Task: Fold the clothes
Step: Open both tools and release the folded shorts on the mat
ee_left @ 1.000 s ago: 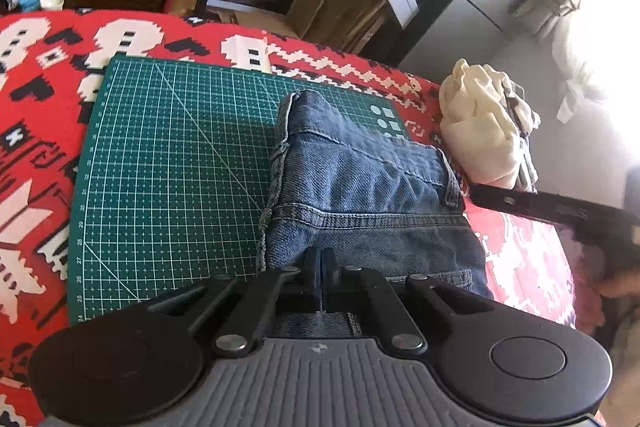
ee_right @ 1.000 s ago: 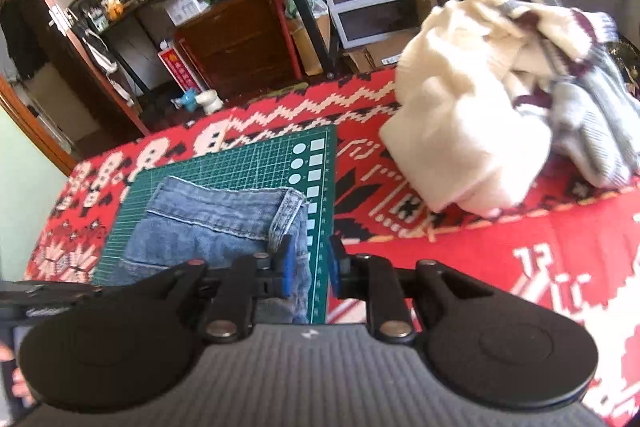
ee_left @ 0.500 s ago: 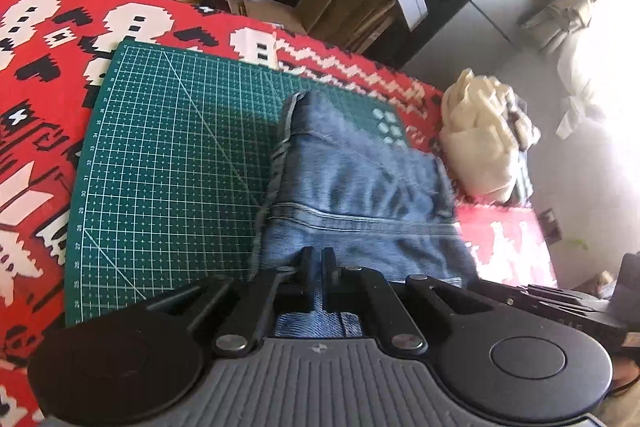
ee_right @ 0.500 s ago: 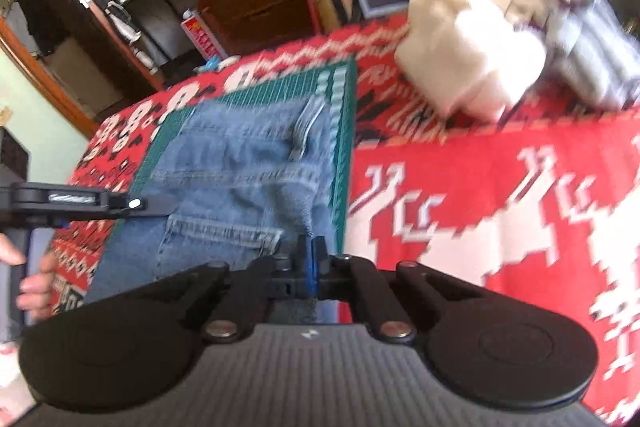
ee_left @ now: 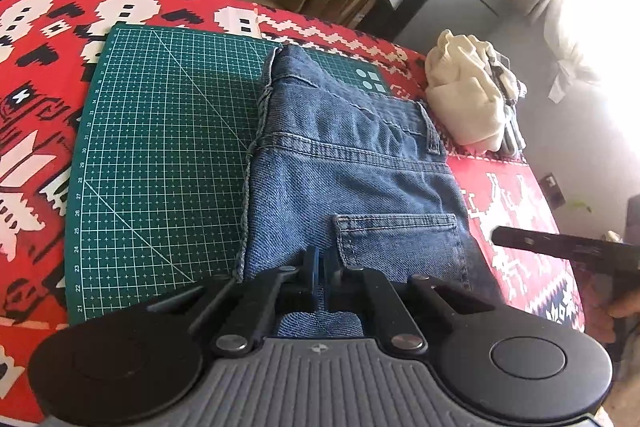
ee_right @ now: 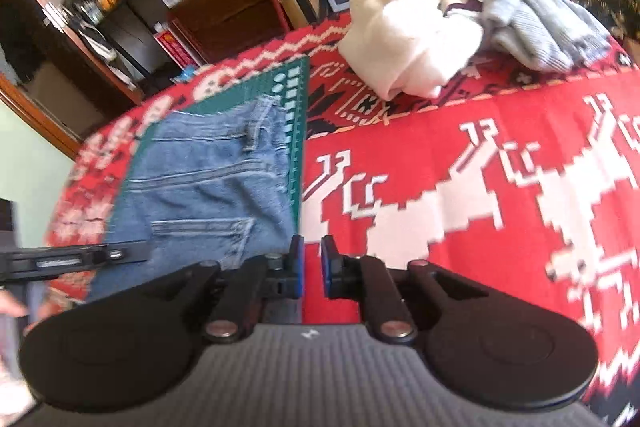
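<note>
The left gripper (ee_left: 320, 267) was held low over the near edge of the folded jeans (ee_left: 352, 163), pointing forward along the green cutting mat (ee_left: 168, 147). Its fingers (ee_left: 311, 269) were drawn almost together, with a fold of denim seen in the narrow slot between them; whether the cloth was actually pinched could not be told. A hand (ee_right: 12, 307) was glimpsed at the left edge of the right wrist view, behind the black body of that gripper.

The jeans were laid folded on the right part of the mat, which was spread on a red patterned cloth (ee_right: 460, 147) covering the table. The waistband with a belt loop was turned to the right, a back pocket (ee_left: 396, 239) lay near the fingers, and the hemmed edge ran along the left side. The denim was flat with a few soft creases.

The right gripper (ee_right: 311, 267) was held level just past the mat's right edge, over the red cloth, its fingers (ee_right: 297, 267) parted by a small gap and nothing between them. Further right, a cream garment (ee_right: 408, 27) and a grey striped one (ee_right: 540, 19) were heaped, well apart from the jeans.
</note>
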The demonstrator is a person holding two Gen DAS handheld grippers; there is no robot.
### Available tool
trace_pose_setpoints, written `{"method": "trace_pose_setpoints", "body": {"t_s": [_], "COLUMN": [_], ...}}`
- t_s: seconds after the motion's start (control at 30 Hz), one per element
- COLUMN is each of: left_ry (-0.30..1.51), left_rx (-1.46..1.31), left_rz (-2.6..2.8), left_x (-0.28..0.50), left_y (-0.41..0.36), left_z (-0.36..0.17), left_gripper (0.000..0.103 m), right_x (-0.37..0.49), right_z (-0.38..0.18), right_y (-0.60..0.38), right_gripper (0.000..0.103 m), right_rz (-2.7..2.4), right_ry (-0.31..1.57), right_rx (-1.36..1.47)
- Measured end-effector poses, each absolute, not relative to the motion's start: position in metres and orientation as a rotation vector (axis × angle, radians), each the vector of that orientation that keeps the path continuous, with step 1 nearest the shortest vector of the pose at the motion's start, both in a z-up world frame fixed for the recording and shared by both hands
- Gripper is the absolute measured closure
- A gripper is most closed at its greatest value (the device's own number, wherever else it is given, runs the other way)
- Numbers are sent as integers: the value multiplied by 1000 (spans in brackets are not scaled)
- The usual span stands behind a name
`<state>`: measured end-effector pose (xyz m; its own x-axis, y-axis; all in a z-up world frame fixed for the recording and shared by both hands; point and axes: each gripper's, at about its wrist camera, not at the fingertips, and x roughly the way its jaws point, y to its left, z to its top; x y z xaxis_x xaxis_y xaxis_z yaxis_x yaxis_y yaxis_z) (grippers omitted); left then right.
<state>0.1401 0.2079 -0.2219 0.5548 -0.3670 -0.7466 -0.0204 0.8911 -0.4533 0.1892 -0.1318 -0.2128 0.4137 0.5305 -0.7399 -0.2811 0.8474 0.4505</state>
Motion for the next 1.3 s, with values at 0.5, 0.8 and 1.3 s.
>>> {"method": "trace_pose_setpoints", "body": {"t_s": [0.5,0.8,1.3], "left_ry": [986,972,1015], "left_rx": [-443,-384,-116], "left_rz": [-230,-194,-111], "left_x": [72,-13,-33], "left_y": [222,224,142], "left_z": [-177,-154,-199], "left_gripper": [80,57,23], "right_x": [92,51,22], "right_z": [-195,-176,-189], "right_y": [-167,-140,-73], "right_gripper": [72,38,1], "right_rz": [564,590,501], "right_ry": [1075,1005,962], "right_rx": [340,192,-140]}}
